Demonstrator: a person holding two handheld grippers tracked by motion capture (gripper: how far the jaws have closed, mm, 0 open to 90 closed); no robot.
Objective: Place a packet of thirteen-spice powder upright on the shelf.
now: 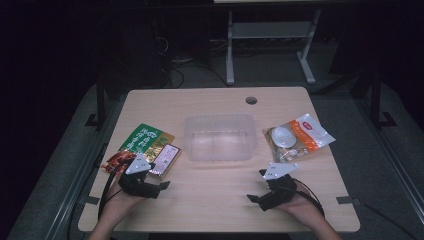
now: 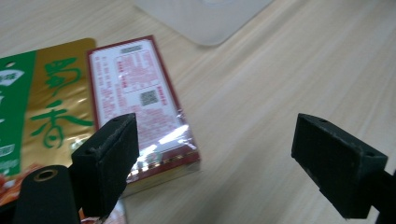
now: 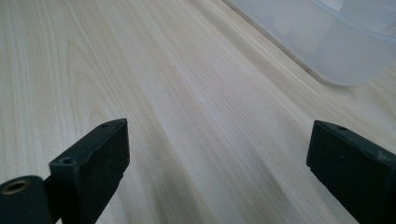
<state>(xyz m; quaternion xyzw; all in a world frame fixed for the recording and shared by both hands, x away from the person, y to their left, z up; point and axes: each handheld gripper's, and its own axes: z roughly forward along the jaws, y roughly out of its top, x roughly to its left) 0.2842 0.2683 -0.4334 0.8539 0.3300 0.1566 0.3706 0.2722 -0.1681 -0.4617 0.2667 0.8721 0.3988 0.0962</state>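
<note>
Lying flat, red box (image 2: 140, 107), long axis toward clear tub (image 2: 205, 18)

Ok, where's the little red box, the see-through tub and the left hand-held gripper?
red box (image 2: 140, 98), left gripper view, its printed top.
see-through tub (image 1: 219, 156), high view, its near wall.
left hand-held gripper (image 2: 215, 163), left gripper view, between its jaws.

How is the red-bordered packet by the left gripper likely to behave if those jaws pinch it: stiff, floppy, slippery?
The red-bordered packet looks boxy with squared edges, so it is probably fairly stiff. Its wrap shows bright glare, so it may slip between the pads. It lies flat on the table, partly over the green and gold pouch, so the left gripper, jaws wide, would likely need an edge.
</note>
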